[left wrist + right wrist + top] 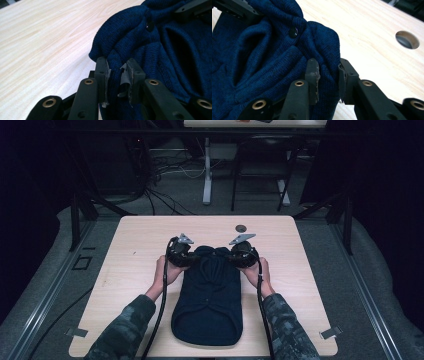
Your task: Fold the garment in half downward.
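Sweater mid-fold: we pinch its far corners with left gripper and right gripper, next pull toward the near hem.

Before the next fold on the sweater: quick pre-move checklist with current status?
1. Left hand-held gripper has knit between its jaws: ok.
2. Right hand-held gripper has knit between its jaws: ok.
3. Both grips at the far end of the navy sweater, one per corner: ok.
4. Grip tight enough to lift: cannot tell.
5. Sweater fully on the table: ok.
6. Button clear of the jaws: ok.
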{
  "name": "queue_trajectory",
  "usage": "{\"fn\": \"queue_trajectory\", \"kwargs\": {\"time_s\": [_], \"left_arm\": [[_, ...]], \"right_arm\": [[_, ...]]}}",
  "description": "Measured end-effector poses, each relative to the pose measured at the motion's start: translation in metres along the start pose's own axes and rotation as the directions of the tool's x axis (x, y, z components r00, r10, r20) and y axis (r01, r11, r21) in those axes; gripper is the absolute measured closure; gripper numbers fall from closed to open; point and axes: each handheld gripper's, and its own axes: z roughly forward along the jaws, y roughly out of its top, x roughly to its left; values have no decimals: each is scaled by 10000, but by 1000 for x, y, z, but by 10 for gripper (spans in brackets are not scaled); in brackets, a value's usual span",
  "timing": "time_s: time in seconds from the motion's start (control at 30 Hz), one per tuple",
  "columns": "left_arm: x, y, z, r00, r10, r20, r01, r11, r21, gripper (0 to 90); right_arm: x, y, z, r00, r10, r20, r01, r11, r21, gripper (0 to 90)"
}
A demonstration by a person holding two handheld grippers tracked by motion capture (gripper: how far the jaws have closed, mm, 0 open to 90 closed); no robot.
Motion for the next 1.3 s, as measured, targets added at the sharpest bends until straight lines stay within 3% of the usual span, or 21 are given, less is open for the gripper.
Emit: {"fn": "queue_trajectory", "kwargs": {"time_s": [0.2,0.47,0.73,1.3], "left_arm": [[-4,4,-9,9995,255,-164,-259,9994,-243,753],[-6,7,-22,9993,371,-81,-375,9977,-571,754],[-8,8,-31,9988,495,-54,-497,9963,-700,756],[-15,11,-48,9946,928,-460,-979,9875,-1238,765]], "right_arm": [[1,4,-9,9995,-303,124,306,9992,-240,725],[2,7,-21,9988,-474,82,479,9963,-719,725],[6,10,-27,9975,-704,111,711,9942,-809,726],[16,21,-45,9905,-1293,470,1338,9848,-1109,754]]}}
